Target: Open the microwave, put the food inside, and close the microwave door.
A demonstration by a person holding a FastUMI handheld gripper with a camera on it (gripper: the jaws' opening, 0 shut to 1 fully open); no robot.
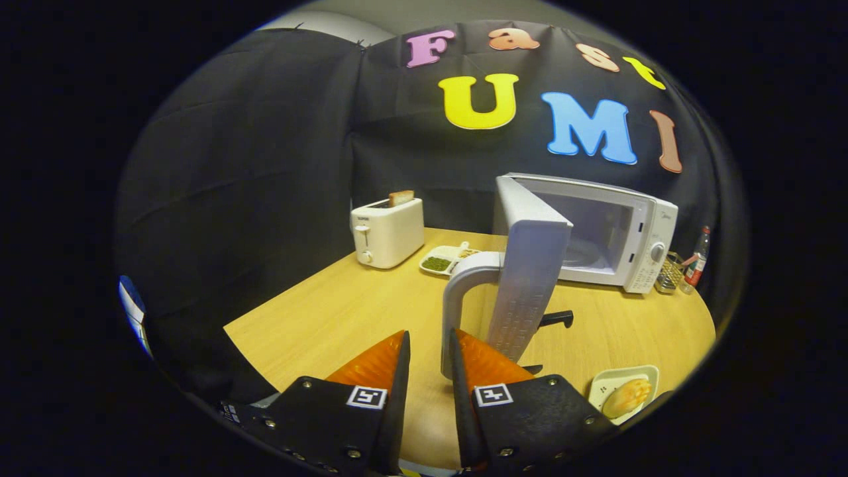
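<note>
Both fingers (401, 361) stand spread; we see the microwave door (527, 278) handle (454, 311) upright, just ahead between them, ungripped.

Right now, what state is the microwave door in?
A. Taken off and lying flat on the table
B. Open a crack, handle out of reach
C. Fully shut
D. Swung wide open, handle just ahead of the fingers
D: the microwave door stands swung wide from the microwave, baring its cavity, and the door handle sits just ahead of the open gripper.
</note>
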